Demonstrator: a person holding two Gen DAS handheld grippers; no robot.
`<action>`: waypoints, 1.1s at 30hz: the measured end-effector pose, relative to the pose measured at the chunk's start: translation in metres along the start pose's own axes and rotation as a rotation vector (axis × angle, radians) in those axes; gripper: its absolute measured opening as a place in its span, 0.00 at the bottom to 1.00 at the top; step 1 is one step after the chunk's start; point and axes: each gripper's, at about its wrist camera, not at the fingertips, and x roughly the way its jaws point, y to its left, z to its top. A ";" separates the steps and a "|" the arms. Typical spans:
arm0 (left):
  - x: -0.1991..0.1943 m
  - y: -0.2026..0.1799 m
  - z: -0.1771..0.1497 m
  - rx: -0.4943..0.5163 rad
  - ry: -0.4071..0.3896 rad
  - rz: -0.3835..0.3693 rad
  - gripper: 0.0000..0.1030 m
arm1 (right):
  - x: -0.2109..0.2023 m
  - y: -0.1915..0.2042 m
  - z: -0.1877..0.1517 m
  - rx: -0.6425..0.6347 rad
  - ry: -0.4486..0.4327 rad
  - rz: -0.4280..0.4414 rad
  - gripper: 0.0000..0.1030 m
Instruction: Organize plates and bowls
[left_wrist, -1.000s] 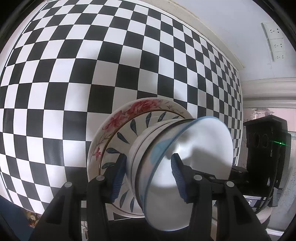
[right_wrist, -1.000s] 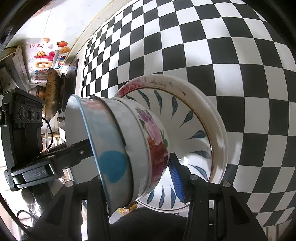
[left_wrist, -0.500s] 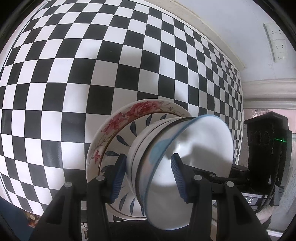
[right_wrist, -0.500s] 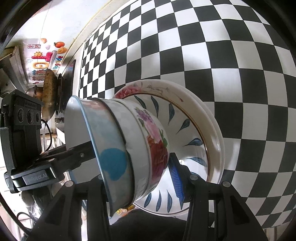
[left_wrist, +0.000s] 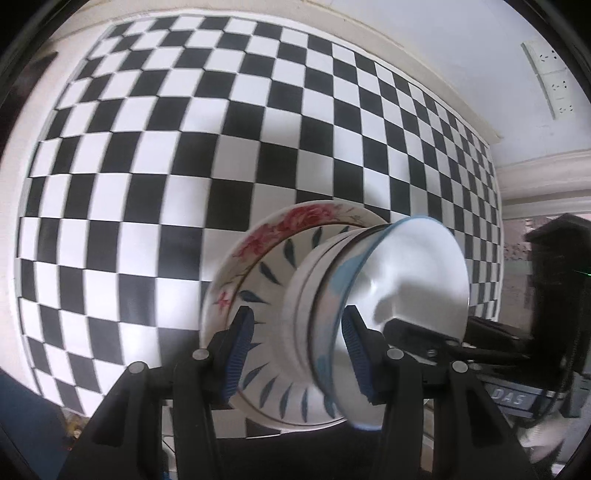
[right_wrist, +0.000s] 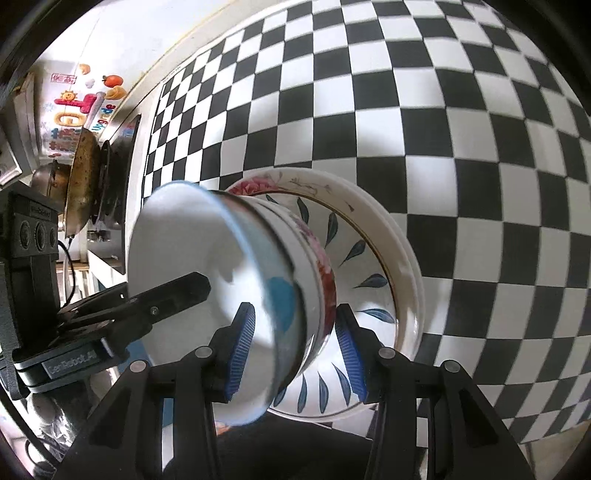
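Note:
A stack of plates and bowls stands on the checkered cloth. A red-flowered plate (left_wrist: 295, 218) is at the bottom, a blue-leaf plate (left_wrist: 269, 273) lies on it, and nested bowls (left_wrist: 317, 295) sit on top, the uppermost blue-rimmed (left_wrist: 413, 273). My left gripper (left_wrist: 295, 354) straddles the bowls' rims, its pads (left_wrist: 240, 350) on either side of them. My right gripper (right_wrist: 291, 354) straddles the same bowls (right_wrist: 295, 280) from the opposite side, over the blue-leaf plate (right_wrist: 354, 269). Each gripper shows in the other's view. Whether the pads press the bowls is unclear.
The black-and-white checkered cloth (left_wrist: 184, 147) covers the table up to a white wall with sockets (left_wrist: 554, 81). In the right wrist view a stove with a pan (right_wrist: 85, 181) and colourful stickers (right_wrist: 81, 107) are at the far left.
Both grippers have drawn back a little, so the stack looks smaller and more cloth shows. The right gripper's jaws now sit around the bowls' rims. The frames are motion-blurred.

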 end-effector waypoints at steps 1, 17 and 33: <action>-0.002 0.000 -0.002 0.003 -0.009 0.011 0.45 | -0.006 0.004 -0.003 -0.014 -0.018 -0.024 0.47; -0.069 -0.021 -0.054 0.070 -0.291 0.274 0.47 | -0.086 0.058 -0.064 -0.129 -0.286 -0.295 0.97; -0.163 -0.060 -0.134 0.095 -0.561 0.361 0.47 | -0.189 0.097 -0.156 -0.176 -0.594 -0.428 0.97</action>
